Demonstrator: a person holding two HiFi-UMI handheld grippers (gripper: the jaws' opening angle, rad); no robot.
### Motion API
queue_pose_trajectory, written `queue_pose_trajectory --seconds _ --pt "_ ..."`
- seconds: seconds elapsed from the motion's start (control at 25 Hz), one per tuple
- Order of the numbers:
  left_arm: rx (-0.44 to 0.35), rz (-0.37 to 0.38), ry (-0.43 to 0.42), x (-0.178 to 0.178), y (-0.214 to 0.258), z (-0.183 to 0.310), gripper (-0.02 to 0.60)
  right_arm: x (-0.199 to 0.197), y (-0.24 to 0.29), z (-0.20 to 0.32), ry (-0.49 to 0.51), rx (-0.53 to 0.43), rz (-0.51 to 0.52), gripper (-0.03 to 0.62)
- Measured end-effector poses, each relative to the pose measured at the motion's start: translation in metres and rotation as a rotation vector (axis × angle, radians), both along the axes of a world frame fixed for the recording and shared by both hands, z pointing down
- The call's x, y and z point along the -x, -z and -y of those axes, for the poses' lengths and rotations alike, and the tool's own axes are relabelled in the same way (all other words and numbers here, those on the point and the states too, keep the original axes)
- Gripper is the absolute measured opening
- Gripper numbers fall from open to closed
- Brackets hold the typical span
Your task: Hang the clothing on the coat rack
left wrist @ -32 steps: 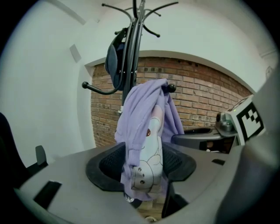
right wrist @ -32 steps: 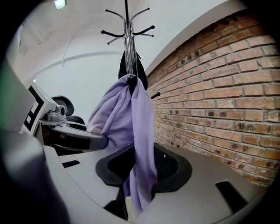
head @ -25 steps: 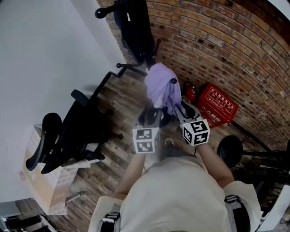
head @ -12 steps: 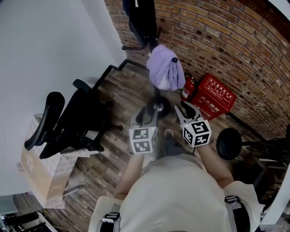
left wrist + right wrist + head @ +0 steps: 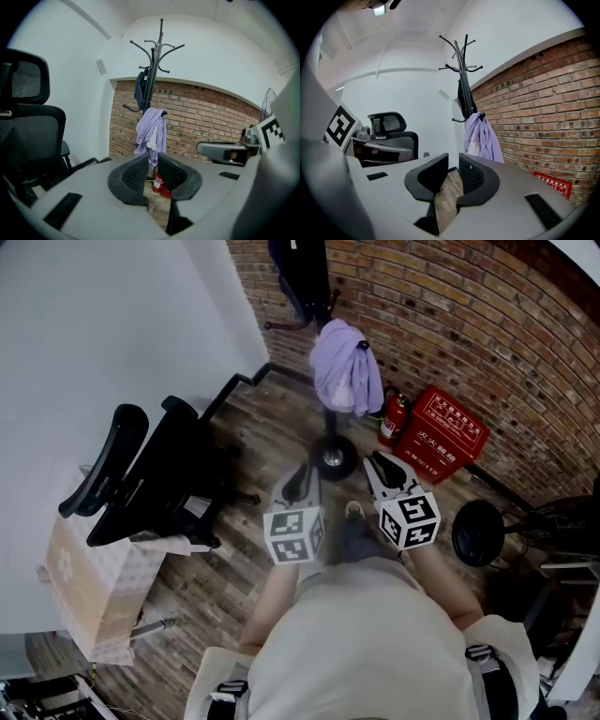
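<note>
While we hold our left gripper (image 5: 298,480) empty, its jaws just closed to a narrow gap, the purple clothing (image 5: 342,367) hangs on the coat rack (image 5: 333,457) ahead, and our right gripper (image 5: 380,466), also closing, grasps nothing.

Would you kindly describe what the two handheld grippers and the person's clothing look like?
Both the left gripper and the right gripper have pale grey bodies, black textured pads, and a white cube printed with black square markers. The person wears a light beige top.
</note>
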State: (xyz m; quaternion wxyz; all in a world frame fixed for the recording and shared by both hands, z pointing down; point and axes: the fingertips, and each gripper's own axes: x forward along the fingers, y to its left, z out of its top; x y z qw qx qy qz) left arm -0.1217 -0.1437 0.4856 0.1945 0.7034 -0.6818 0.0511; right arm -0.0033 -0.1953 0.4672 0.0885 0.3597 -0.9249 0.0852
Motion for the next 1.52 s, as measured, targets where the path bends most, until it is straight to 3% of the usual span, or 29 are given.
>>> queue_pose_trajectory --seconds 0.64,1.52 --pt "-0.062 -0.032 -0.012 -0.004 0.014 -0.054 0.025 0.001 0.022 -0.057 0.013 -0.069 0.029 0.008" --pt "-0.053 -0.007 -0.01 -0.003 0.016 -0.05 0.024 -0.002 0.026 -0.055 0.013 -0.079 0.012 -0.002"
